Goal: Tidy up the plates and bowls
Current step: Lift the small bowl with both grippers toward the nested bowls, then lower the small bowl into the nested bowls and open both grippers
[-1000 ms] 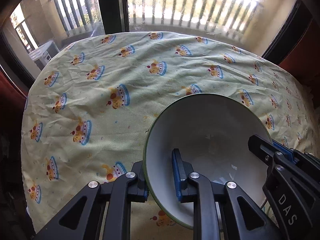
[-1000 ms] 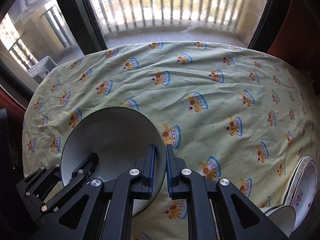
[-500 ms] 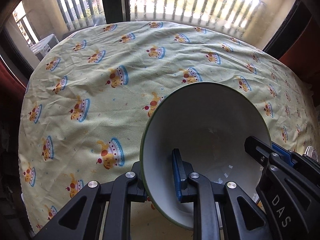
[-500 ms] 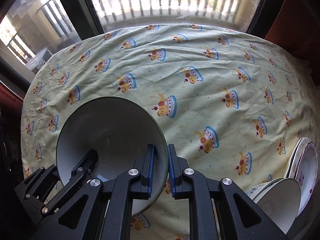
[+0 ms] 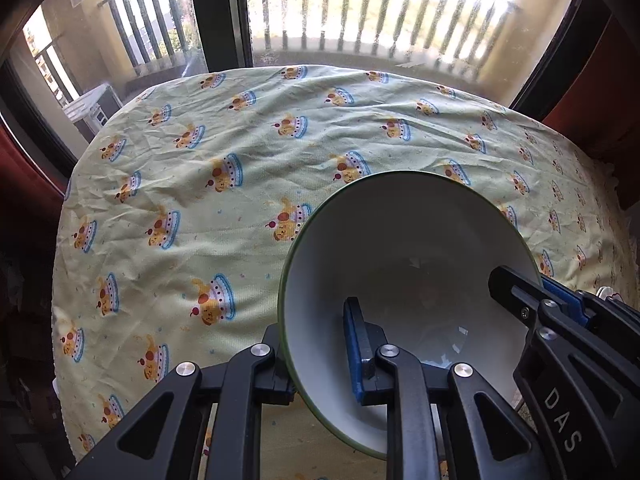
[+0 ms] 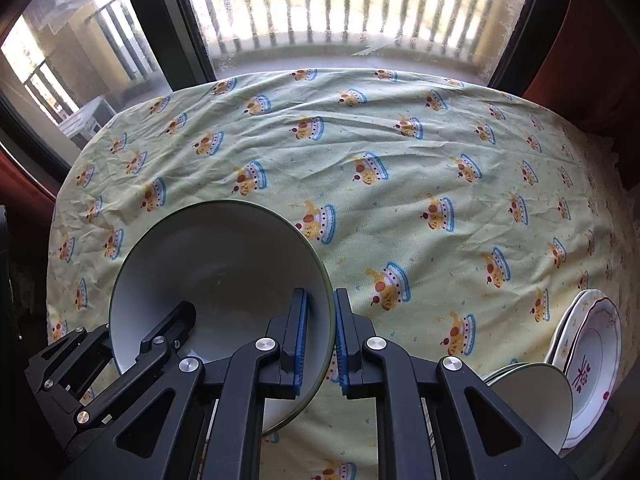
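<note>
A white bowl with a green rim (image 5: 404,256) is held above the table by both grippers. My left gripper (image 5: 316,356) is shut on the bowl's left rim, one finger inside and one outside. My right gripper (image 6: 320,344) is shut on the bowl's right rim; the bowl also shows in the right wrist view (image 6: 216,276). The right gripper (image 5: 560,312) reaches into the left wrist view from the right. The left gripper (image 6: 120,364) shows at lower left in the right wrist view.
The table has a pale green cloth with cake prints (image 6: 400,208). At its right near corner stand a white bowl (image 6: 532,396) and patterned plates (image 6: 592,356). A window with a balcony railing (image 6: 340,8) lies beyond the far edge.
Both grippers have lifted the bowl higher and drawn it back a little; more of the table and the stacked dishes at right have come into view.
</note>
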A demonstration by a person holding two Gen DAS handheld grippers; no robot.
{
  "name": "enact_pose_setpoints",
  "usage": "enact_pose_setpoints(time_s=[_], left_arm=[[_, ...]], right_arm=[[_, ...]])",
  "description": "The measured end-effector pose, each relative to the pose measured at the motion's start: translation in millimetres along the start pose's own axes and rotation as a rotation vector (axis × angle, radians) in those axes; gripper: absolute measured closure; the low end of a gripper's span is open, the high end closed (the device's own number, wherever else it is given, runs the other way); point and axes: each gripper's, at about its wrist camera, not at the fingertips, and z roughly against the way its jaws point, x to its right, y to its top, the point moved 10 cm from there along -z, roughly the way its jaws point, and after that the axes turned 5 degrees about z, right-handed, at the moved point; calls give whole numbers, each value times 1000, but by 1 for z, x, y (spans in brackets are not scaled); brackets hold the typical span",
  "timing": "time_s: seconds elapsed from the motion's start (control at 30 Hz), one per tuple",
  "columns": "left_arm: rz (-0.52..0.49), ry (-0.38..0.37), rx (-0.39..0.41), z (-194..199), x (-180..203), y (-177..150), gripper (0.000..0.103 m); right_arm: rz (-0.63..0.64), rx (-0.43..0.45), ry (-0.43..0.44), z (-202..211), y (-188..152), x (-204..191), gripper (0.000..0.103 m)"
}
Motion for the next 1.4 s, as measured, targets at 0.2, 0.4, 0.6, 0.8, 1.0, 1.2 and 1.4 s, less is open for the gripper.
enact_pose_setpoints(time_s=[0.2,0.4,0.6,0.8,1.0,1.2,1.4], left_arm=[[51,13,32,23,20,-2,86],[70,11,72,46,45,-4,86],[69,13,99,66,71,-10,86],[64,5,109,74,95,-23,86],[64,2,109,78,116,-38,86],[77,4,103,77,130,-57,86],[97,17,85,70,138,-75,86]], right_arm=[[30,34,24,26,3,17,88],[52,78,28,53,4,41,88],[57,109,36,76,1,66,88],[50,126,38,91,-12,91,88],[43,135,38,100,-28,112,88],[52,131,42,102,-46,128,88],[73,114,49,97,-64,138,88]])
